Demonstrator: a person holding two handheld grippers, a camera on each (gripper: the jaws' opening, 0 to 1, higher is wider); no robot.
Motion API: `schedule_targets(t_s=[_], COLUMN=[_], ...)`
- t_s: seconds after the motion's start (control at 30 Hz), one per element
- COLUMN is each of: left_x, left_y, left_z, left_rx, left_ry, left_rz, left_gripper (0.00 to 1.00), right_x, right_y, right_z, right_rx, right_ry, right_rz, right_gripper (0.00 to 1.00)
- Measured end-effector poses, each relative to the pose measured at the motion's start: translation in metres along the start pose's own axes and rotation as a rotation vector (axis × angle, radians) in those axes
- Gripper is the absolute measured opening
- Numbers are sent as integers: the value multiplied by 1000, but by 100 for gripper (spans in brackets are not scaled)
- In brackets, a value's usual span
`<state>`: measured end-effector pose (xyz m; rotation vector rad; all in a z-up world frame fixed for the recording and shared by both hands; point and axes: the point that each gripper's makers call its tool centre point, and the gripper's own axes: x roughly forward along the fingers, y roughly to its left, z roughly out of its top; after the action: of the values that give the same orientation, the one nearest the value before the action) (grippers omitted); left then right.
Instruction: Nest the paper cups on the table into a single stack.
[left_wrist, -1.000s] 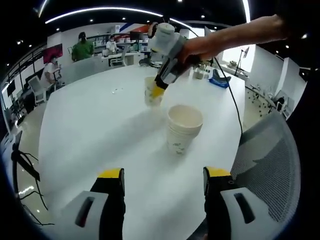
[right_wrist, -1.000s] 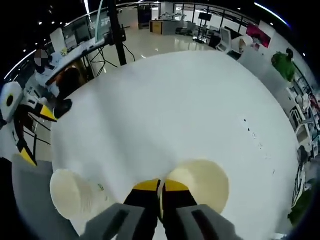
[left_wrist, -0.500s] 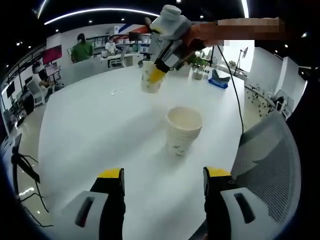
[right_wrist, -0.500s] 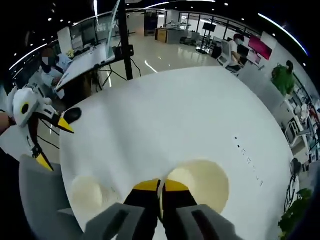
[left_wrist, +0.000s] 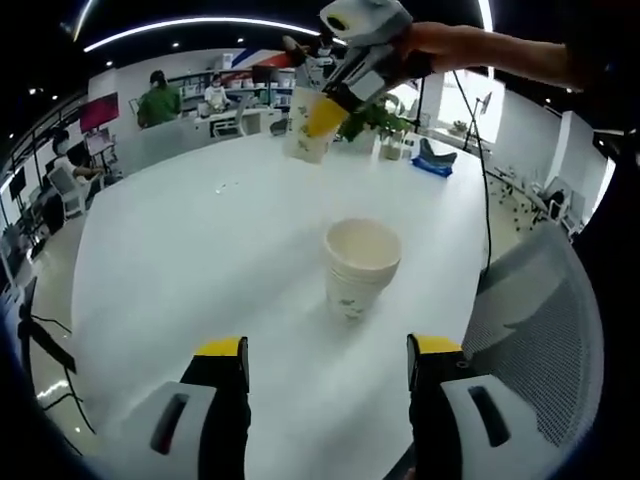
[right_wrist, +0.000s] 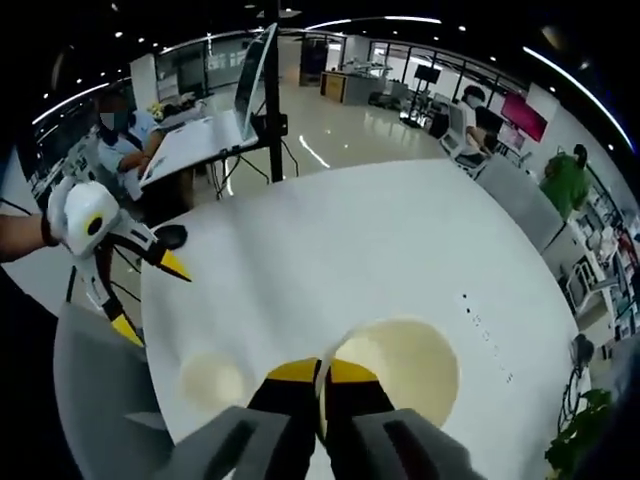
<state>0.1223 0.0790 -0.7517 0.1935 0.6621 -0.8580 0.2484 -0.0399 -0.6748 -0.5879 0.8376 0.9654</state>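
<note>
A stack of cream paper cups (left_wrist: 359, 268) with green print stands upright on the white table (left_wrist: 200, 260), ahead of my open left gripper (left_wrist: 325, 360), which holds nothing. My right gripper (right_wrist: 321, 376) is shut on the rim of a single paper cup (right_wrist: 400, 365) and holds it in the air. From the left gripper view that cup (left_wrist: 307, 124) hangs high above and beyond the stack. In the right gripper view the stack (right_wrist: 212, 381) sits far below at lower left, with the left gripper (right_wrist: 130, 285) open at the table's edge.
A grey mesh chair (left_wrist: 530, 330) stands close to the table on the right. A potted plant (left_wrist: 372, 120) and a blue object (left_wrist: 437, 162) rest at the table's far edge. People sit at desks beyond. A monitor stand (right_wrist: 268, 100) is past the table.
The right gripper has lifted its cup off the table and carried it higher. In the right gripper view the table and stack have dropped farther away. The left gripper stayed open.
</note>
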Motion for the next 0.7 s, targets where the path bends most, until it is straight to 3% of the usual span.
schedule_targets(t_s=[0.47,0.7], left_x=[3,-1], left_y=[-3,-1], left_z=[3,6], left_rx=[8,10], left_ry=[2,4], left_rz=[-4,2], left_gripper=[63,63], right_x=[-33,-32], right_y=[39,52], right_z=[5,3], right_rx=[-21,-41], right_ry=[-36,-43], right_rz=[32,66], right_gripper=[0,0])
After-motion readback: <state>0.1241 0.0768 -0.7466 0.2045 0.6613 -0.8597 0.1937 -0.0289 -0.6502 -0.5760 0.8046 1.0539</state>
